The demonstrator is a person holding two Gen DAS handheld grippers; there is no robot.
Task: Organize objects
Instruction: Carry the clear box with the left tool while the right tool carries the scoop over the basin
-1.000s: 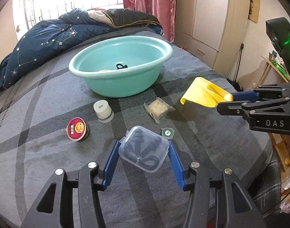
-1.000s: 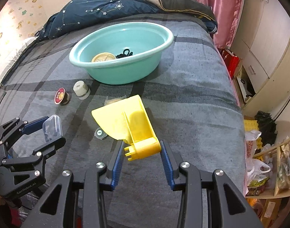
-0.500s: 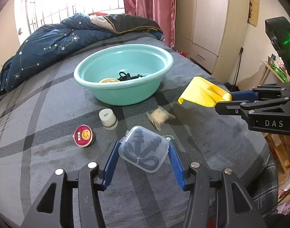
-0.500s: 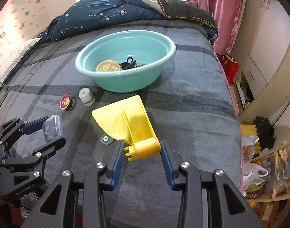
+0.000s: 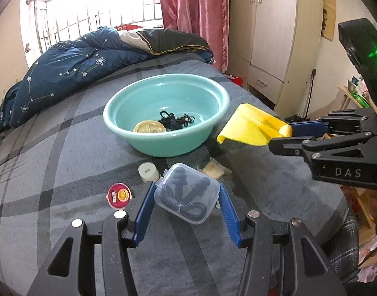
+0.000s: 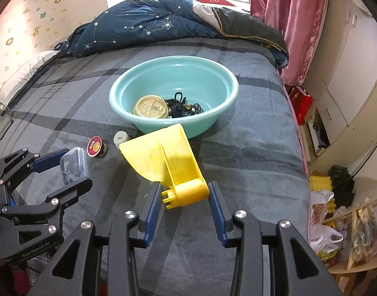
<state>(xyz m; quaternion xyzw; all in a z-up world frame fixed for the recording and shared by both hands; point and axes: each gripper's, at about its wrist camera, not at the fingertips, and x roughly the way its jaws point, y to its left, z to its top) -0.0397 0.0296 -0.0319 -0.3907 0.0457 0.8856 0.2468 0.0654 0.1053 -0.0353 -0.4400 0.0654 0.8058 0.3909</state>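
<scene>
1. Yellow scoop (image 6: 168,157): long axis runs away from the right gripper (image 6: 184,198), handle end at the gripper, open mouth pointing toward the teal basin (image 6: 220,116). It sits raised over the bed (image 6: 250,153), just short of the basin's near wall.
2. Right gripper fingers (image 6: 216,202): narrow gap, clamped on the scoop's stubby handle, one blue pad on each side.
3. Clear earplug case (image 5: 187,193): flat, lid facing the camera, turned diamond-wise between the pads; dark corded earplugs visible inside. Held above the bed, near side of the basin.
4. Left gripper (image 5: 187,203) fingers (image 5: 142,212): mid-width, pads pressing the case's two opposite sides.
5. Basin: centre of the bed, upright; holds a round gold lid (image 6: 151,106) and a tangle of black cord (image 6: 182,106).
6. On the bed before the basin: white small jar (image 5: 148,171), red round tin (image 5: 119,194), small clear packet (image 5: 214,169) partly behind the case.
7. Dark star-print duvet (image 6: 144,27) bunched at the far end.
</scene>
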